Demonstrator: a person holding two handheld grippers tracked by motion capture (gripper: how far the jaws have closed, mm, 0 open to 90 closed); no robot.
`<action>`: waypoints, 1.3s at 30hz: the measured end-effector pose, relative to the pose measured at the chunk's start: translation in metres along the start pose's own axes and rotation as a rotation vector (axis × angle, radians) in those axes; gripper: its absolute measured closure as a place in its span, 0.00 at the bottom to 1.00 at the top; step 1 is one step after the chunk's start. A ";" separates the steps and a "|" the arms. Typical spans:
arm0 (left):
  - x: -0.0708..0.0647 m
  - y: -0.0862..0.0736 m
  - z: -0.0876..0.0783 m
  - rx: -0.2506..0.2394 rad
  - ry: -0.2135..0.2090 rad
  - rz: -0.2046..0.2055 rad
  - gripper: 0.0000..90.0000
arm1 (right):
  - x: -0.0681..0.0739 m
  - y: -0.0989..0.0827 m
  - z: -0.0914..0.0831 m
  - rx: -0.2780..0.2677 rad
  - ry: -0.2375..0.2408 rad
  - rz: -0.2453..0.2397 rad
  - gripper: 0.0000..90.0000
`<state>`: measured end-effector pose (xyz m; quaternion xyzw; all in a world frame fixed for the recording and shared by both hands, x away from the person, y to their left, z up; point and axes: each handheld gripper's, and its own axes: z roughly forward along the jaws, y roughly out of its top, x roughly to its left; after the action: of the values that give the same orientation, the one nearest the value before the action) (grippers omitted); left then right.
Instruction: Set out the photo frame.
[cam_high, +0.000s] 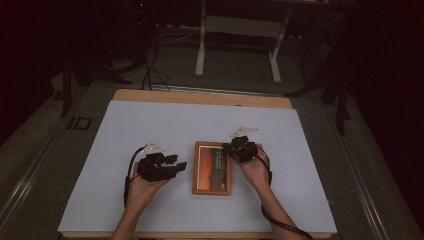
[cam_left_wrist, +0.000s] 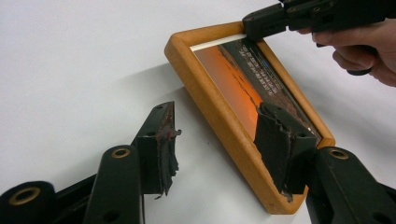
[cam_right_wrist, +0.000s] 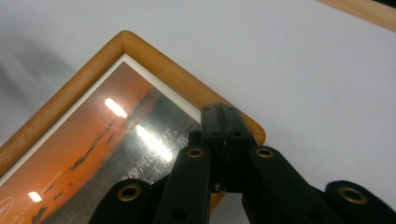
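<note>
We see a wooden picture frame (cam_high: 212, 168) lying flat on the white sheet (cam_high: 150, 125) that covers the table (cam_high: 200, 96), and it sits between our two claws. The frame holds an orange sunset print with a dark band of pale lettering along one side.

Our left gripper (cam_high: 176, 164) rests just to the left of the frame, held in the left hand (cam_high: 142, 187) low over the sheet. Its jaws stand released, spread apart with nothing pinched. In the left gripper view (cam_left_wrist: 219, 140), one worn pad (cam_left_wrist: 164, 149) hangs over the bare sheet beside the frame's near long edge (cam_left_wrist: 219, 121), and the other pad (cam_left_wrist: 275, 140) sits over the print near the frame's closest corner. We cannot tell whether that pad touches the glass.

Our right gripper (cam_high: 235, 146) is at the far right corner of the frame, held by the right hand (cam_high: 256, 170). Its jaws are clenched tight together, with nothing between them. In the right gripper view (cam_right_wrist: 223, 116) the closed tips lie right over the frame's wooden rim (cam_right_wrist: 154, 65) at that corner, where the glossy print (cam_right_wrist: 116, 140) shows bright reflections. From the left gripper view, that same closed tip (cam_left_wrist: 259, 23) sits on the far corner, well ahead of the left claw.
</note>
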<state>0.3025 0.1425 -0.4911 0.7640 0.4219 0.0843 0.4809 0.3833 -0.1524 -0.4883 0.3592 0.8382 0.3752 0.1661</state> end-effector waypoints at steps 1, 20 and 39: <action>0.000 0.000 -0.001 -0.003 -0.001 -0.001 0.54 | -0.001 0.000 0.000 0.000 0.001 0.008 1.00; -0.008 0.004 0.003 0.027 -0.018 -0.010 0.50 | -0.014 -0.010 0.003 0.025 -0.016 0.050 1.00; -0.032 0.008 0.020 0.050 -0.137 -0.045 0.29 | -0.021 -0.021 0.010 0.068 -0.031 0.077 1.00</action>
<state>0.2973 0.1048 -0.4867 0.7700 0.4072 0.0104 0.4911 0.3931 -0.1721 -0.5110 0.4025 0.8333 0.3469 0.1523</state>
